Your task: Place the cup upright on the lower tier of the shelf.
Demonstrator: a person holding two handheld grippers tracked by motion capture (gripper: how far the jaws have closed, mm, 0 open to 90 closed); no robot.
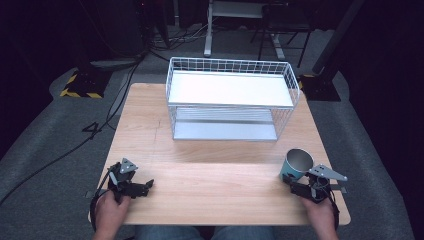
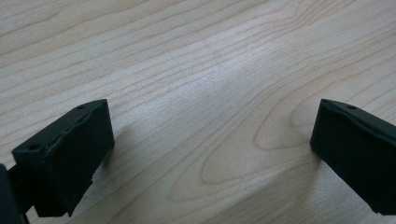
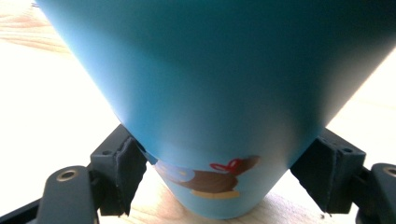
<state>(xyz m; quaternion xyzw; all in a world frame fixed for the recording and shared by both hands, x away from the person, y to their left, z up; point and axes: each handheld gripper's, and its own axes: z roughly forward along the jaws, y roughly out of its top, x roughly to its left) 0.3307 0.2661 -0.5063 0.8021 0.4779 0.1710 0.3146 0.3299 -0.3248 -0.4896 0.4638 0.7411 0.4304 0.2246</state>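
The right tool (image 1: 295, 186) is clamped low on the blue cup (image 1: 298, 164) near the counter's (image 1: 210, 170) front right corner; the left tool (image 1: 145, 187) rests parted at front left. Likely next: lifting the cup toward the wire rack (image 1: 231, 97)

High view: counter (image 1: 210, 175) evenly lit from overhead, surrounding room near black; white rack shelf (image 1: 230, 89) slightly overexposed. Left gripper view: sharp wood grain, soft shadows beside each jaw. Right gripper view: blue cup (image 3: 219, 93) close and soft-focused, upper right shaded dark; counter at left blown out white.
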